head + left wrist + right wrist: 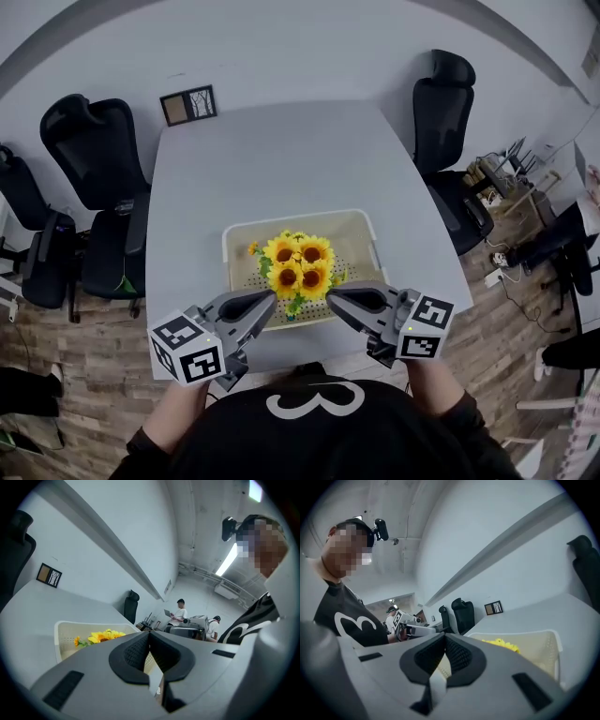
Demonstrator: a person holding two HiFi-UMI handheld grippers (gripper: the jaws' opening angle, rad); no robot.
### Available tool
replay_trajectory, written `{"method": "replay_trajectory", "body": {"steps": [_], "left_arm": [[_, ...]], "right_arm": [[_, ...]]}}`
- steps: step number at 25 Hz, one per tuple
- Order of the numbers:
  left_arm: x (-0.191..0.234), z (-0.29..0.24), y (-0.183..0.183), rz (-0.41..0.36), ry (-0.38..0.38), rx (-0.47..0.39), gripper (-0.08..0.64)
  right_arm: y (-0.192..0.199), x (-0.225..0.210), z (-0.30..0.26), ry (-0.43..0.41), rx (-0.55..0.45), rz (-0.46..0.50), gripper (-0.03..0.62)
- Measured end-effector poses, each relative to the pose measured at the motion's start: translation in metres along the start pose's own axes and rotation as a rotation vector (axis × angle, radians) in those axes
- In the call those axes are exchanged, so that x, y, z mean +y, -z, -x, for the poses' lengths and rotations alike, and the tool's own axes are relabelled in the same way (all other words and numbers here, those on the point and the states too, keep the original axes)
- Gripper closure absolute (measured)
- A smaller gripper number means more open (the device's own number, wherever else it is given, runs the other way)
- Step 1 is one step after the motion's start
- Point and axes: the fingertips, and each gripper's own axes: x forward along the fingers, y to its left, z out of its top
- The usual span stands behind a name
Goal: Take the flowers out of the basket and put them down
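Observation:
A bunch of yellow sunflowers (298, 262) stands in a cream perforated basket (361, 225) near the front of the grey table (272, 159). My left gripper (271, 299) hovers at the basket's near edge, left of the flowers' stem, shut and empty. My right gripper (331, 298) mirrors it on the right, also shut with nothing held. In the left gripper view the closed gripper (149, 635) points past the sunflowers (105, 635) and basket (58, 632). The right gripper view shows its closed gripper (444, 637) in front of the sunflowers (500, 643) and basket (551, 641).
A small framed picture (188, 104) lies at the table's far left corner. Black office chairs stand left (94, 150) and right (442, 103) of the table. The table's front edge is just below the basket. Two people (178, 611) sit far off in the room.

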Motion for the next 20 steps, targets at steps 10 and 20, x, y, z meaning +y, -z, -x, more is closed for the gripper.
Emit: {"method": "replay_trajectory", "body": {"steps": [10, 20], "left_arm": [[0.014, -0.018, -0.006, 0.024, -0.046, -0.014, 0.548], [0.025, -0.024, -0.005, 0.051, -0.090, 0.010, 0.548]], "right_arm": [[0.019, -0.048, 0.009, -0.033, 0.230, 0.180, 0.469], [0.064, -0.071, -0.008, -0.072, 0.522, 0.374, 0.236]]}}
